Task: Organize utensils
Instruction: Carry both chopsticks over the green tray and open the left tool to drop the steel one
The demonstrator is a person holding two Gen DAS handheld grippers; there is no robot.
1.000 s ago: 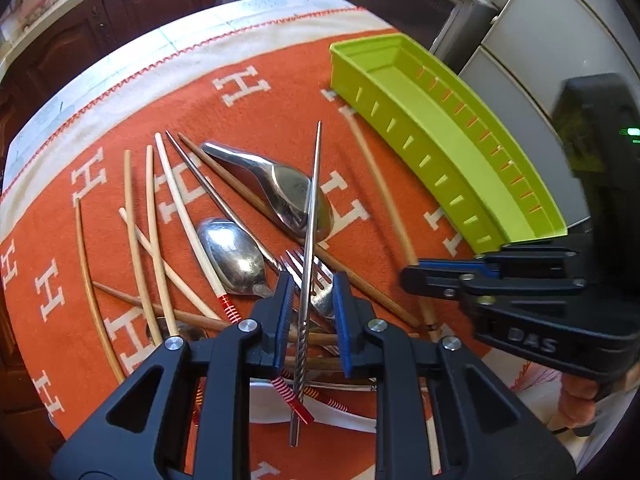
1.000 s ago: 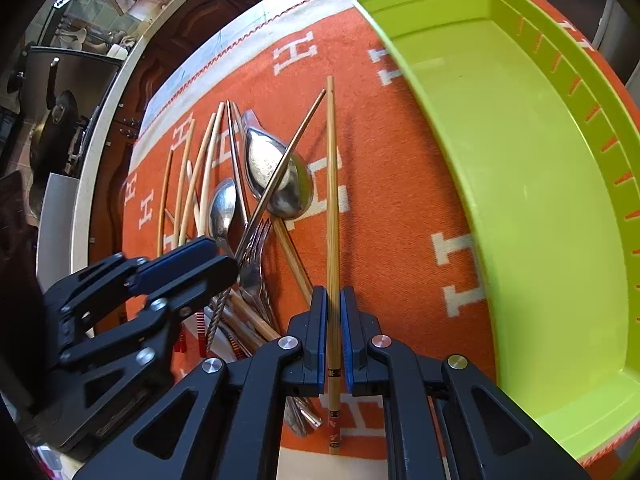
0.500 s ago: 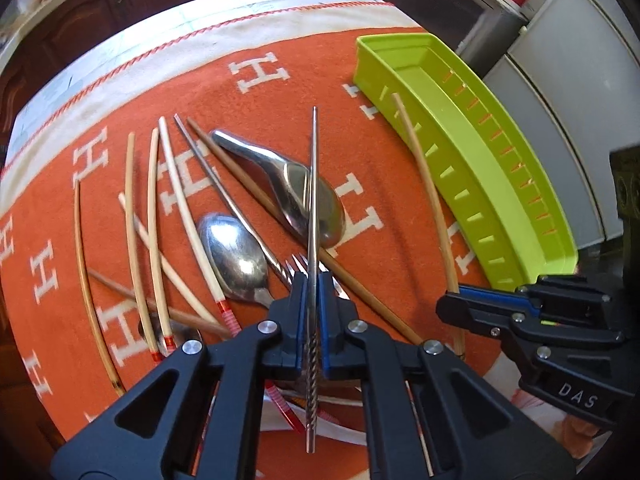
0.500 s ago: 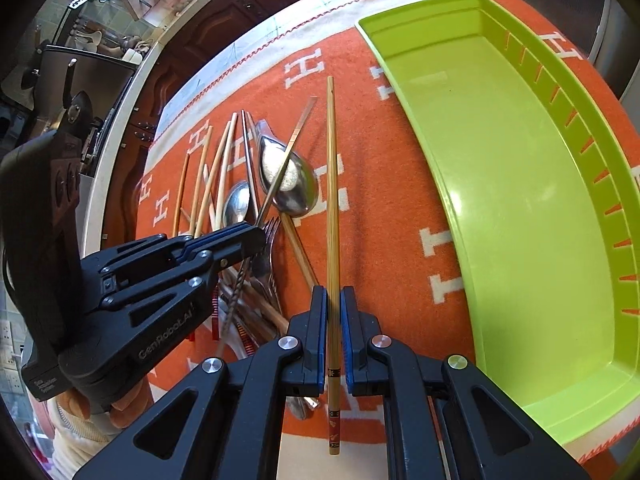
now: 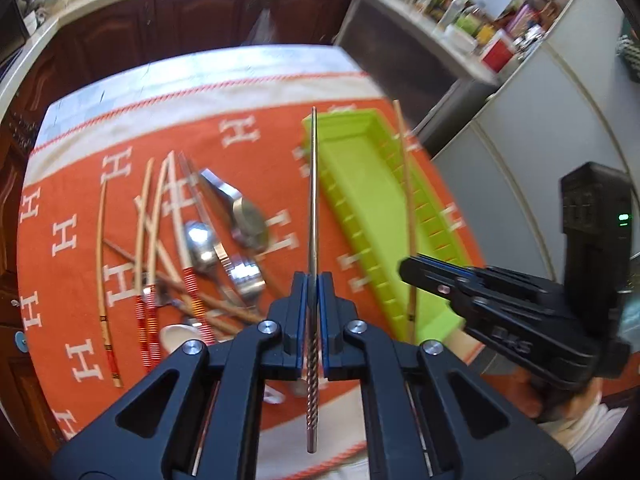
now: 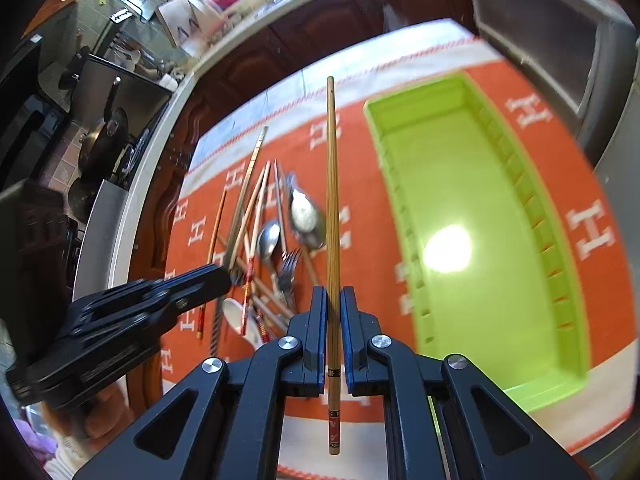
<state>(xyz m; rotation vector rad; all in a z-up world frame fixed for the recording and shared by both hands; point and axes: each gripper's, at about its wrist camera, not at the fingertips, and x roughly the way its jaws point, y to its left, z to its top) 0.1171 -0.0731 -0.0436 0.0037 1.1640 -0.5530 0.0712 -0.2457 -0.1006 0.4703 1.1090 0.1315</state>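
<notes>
My left gripper (image 5: 313, 280) is shut on a metal chopstick (image 5: 313, 200) with a twisted handle, held in the air over the orange cloth. My right gripper (image 6: 333, 294) is shut on a bamboo chopstick (image 6: 332, 184), also lifted above the table. In the left wrist view the right gripper (image 5: 406, 270) shows at the right with its bamboo chopstick (image 5: 408, 208) over the green tray (image 5: 368, 184). The left gripper (image 6: 224, 276) appears at the left of the right wrist view. The green tray (image 6: 472, 176) holds nothing. A pile of utensils (image 5: 192, 240) lies left of the tray.
The pile holds wooden chopsticks (image 5: 148, 216), spoons (image 5: 250, 222) and a fork (image 6: 289, 270) on the orange cloth (image 5: 72, 208). A white spoon (image 6: 234, 312) lies near the front edge. Dark cabinets (image 5: 200, 16) and a cluttered counter (image 5: 472, 12) stand beyond the table.
The left gripper closed on the metal chopstick and lifted it off the pile. Both grippers rose well above the table, so the view now takes in the kitchen beyond.
</notes>
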